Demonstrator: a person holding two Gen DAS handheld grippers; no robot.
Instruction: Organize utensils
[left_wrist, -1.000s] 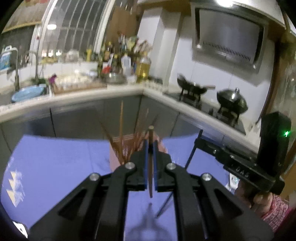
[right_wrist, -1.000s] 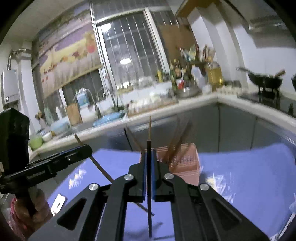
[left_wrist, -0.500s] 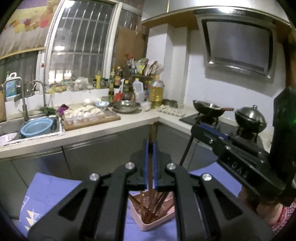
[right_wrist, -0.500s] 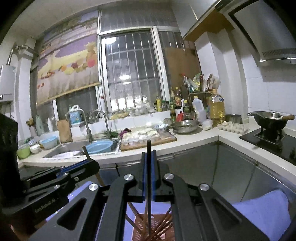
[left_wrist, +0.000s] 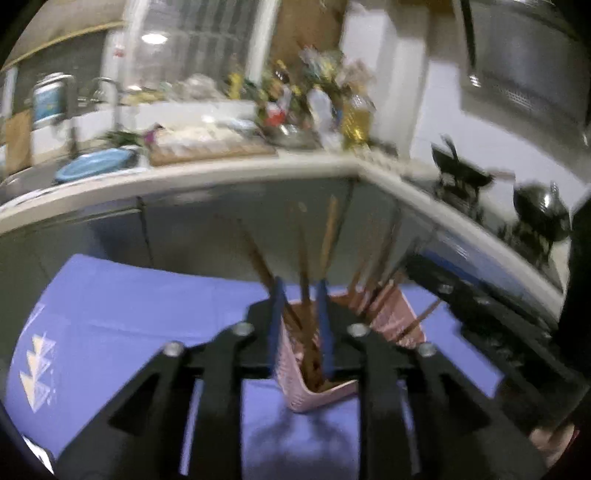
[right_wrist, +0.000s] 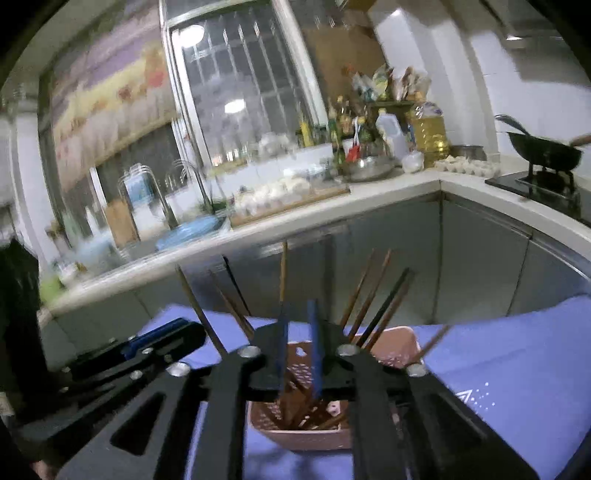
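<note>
both of your grippers are over the pink holder on the purple cloth now. half a second back each one was clamped flat on a single chopstick, held upright above the basket. now the left gripper has its jaws opening, with a brown chopstick standing in the gap and its lower end down in the holder; the blue pads don't look pressed on it, though the frame is blurred. the right gripper is opening too, a thin brown stick close to its left pad but looking loose, tip in the basket

so both sticks read as just dropped into the holder, joining the fan of chopsticks already leaning out of it. since a second ago both cameras have also come closer to the basket, which sits right under the fingers in both views

for the task, two more utensils are sorted. one stick leans far out over the right rim in the right view, could tip. no loose utensils show on the cloth, but your grippers hide much of it. next i'd back both hands straight up so the pads don't snag the standing sticks
</note>
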